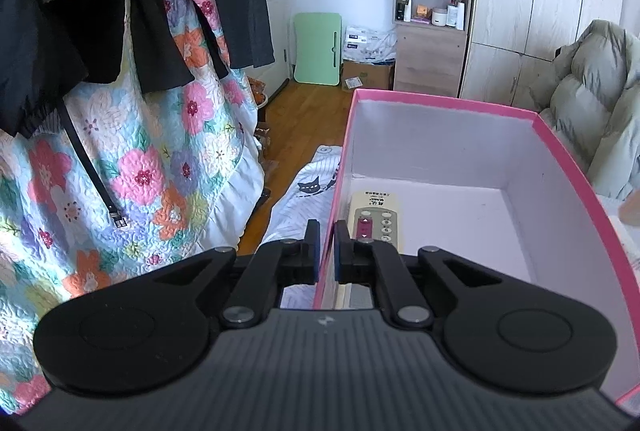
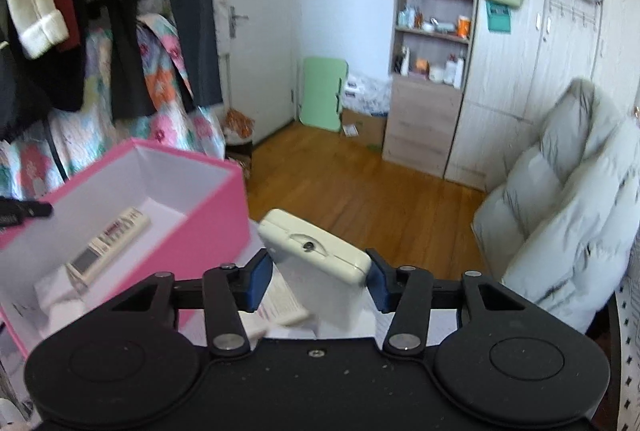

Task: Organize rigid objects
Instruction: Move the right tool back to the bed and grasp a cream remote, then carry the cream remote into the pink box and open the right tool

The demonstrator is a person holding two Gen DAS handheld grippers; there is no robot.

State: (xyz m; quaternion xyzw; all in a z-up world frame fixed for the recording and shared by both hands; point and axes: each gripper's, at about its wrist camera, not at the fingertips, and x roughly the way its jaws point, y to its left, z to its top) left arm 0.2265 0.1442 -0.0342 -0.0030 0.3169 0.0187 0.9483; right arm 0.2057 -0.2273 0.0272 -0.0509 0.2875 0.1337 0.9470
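A pink box (image 1: 568, 167) with a white inside holds a beige remote control (image 1: 374, 217). My left gripper (image 1: 327, 251) is shut on the box's left wall, one finger outside and one inside. In the right wrist view the same pink box (image 2: 208, 231) sits at the left with the remote (image 2: 108, 243) in it. My right gripper (image 2: 318, 277) is shut on a white flat device (image 2: 320, 259) with a small round port on its end, held in the air to the right of the box.
Hanging dark clothes (image 1: 168, 3) and a floral quilt (image 1: 132, 159) fill the left. A grey puffy jacket (image 2: 560, 223) lies at the right. A shelf unit (image 2: 432, 43) and wardrobe stand at the back over a wooden floor (image 2: 360, 187). Papers lie under the right gripper.
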